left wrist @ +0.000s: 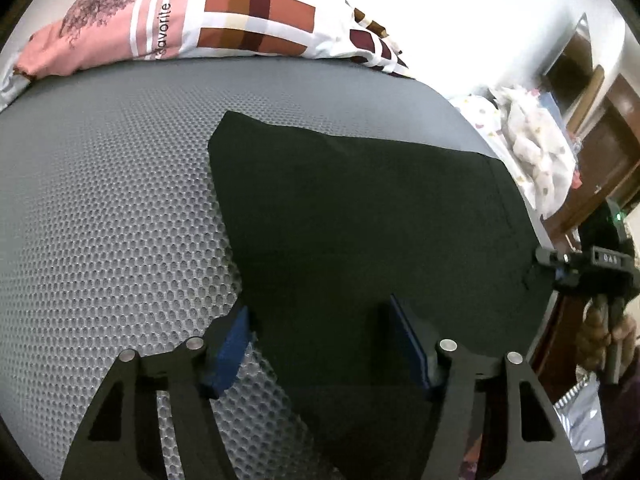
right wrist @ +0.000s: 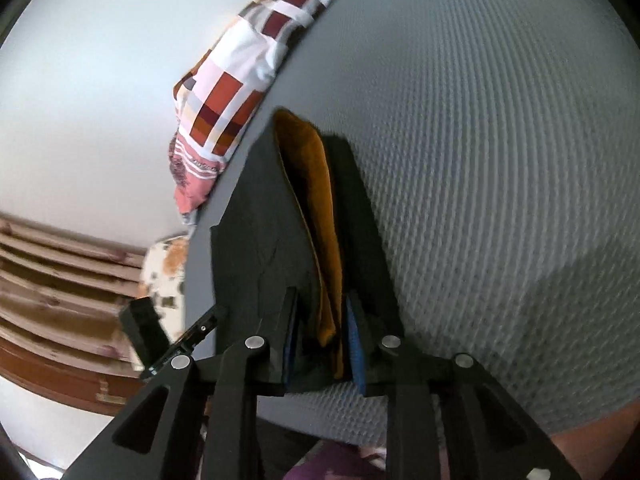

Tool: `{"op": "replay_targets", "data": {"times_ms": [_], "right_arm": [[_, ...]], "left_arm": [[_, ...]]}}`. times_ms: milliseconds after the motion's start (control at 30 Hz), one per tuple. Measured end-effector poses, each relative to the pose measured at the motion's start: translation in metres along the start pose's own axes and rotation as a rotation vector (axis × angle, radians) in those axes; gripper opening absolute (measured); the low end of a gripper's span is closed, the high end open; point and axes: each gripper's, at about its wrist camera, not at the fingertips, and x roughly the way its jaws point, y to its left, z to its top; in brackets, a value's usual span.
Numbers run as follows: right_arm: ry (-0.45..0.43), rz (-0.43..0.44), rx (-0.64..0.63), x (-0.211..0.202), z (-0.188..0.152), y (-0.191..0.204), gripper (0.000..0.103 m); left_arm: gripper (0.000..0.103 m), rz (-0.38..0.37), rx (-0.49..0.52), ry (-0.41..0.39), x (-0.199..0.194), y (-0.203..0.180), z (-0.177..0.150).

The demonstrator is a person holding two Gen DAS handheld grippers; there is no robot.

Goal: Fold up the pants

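Note:
Black pants (left wrist: 360, 216) lie flat and folded on a grey mesh mattress (left wrist: 112, 208). My left gripper (left wrist: 320, 344) stands over their near end. Its blue pads (left wrist: 228, 348) are spread wide, the left one at the pants' left edge, and the cloth between them lies flat and unpinched. At the pants' right edge, the right gripper (left wrist: 560, 264) reaches in from a person's hand (left wrist: 600, 332). In the right wrist view, my right gripper (right wrist: 322, 344) is shut on a raised fold of the pants (right wrist: 256, 232), with orange lining (right wrist: 316, 208) showing between the layers.
A patchwork pillow (left wrist: 256, 20) and a pink printed cloth (left wrist: 92, 28) lie along the far edge of the bed. White printed bedding (left wrist: 532, 148) is heaped beyond the right edge, beside brown wooden furniture (left wrist: 616, 152). The mattress edge (right wrist: 192, 248) drops off on the left of the right wrist view.

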Motion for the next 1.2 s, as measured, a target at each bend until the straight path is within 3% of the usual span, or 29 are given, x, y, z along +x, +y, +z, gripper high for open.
{"op": "replay_targets", "data": {"times_ms": [100, 267, 367, 433, 533, 833, 1200], "right_arm": [[0.015, -0.034, -0.041, 0.006, 0.014, 0.007, 0.036], [0.062, -0.045, -0.057, 0.027, 0.033, 0.006, 0.036], [0.093, -0.002, -0.071, 0.04, 0.036, 0.006, 0.035], [0.106, -0.001, -0.093, 0.047, 0.036, 0.009, 0.026], [0.099, -0.018, -0.124, 0.048, 0.034, 0.012, 0.022], [0.066, -0.062, -0.206, 0.047, 0.026, 0.02, 0.021], [0.053, -0.075, -0.204, 0.044, 0.021, 0.024, 0.021]], "left_arm": [[0.066, -0.032, -0.014, 0.017, -0.001, 0.005, 0.001], [0.069, -0.082, -0.027, 0.028, -0.002, 0.009, 0.003], [0.069, -0.025, 0.051, 0.024, 0.001, -0.004, 0.001], [0.068, 0.055, 0.115, 0.006, 0.004, -0.017, -0.004], [0.066, 0.107, 0.13, -0.013, 0.004, -0.023, -0.009], [0.061, 0.159, 0.146, -0.027, 0.004, -0.027, -0.009], [0.054, 0.196, 0.156, -0.038, 0.003, -0.03, -0.008]]}}
